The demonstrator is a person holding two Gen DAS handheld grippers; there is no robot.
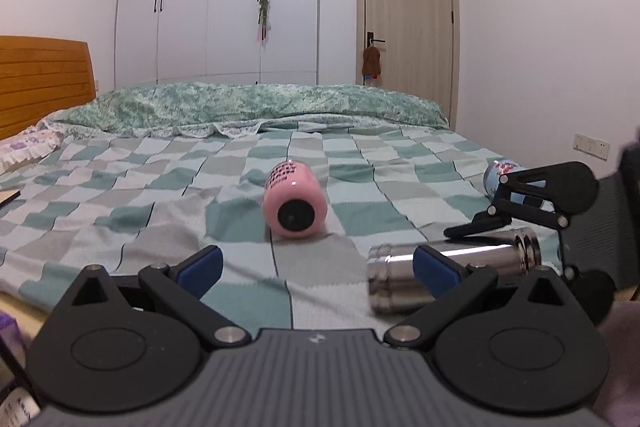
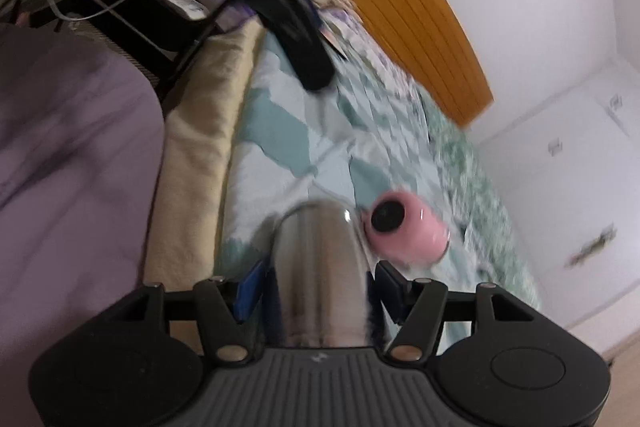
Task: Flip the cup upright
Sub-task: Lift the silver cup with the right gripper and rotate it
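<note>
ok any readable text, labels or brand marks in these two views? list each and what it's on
None reads as words.
Small pale logo mark on the left gripper body: a symbol, no letters.
Same mark on the right gripper body: blurred.
Black pattern on the pink cup: dots, not text.
Printed item at lower left: too small.

My left gripper [image 1: 318, 267] hovers level with jaws spread wide, holding nothing; my right gripper [image 2: 318, 287] is tilted, jaws clamped on the steel cup [image 2: 320, 267].

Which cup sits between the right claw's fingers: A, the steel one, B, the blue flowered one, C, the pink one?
A: in the right wrist view the steel cup lies between the right claw's blue fingers, while the pink cup lies apart on the bed.
</note>
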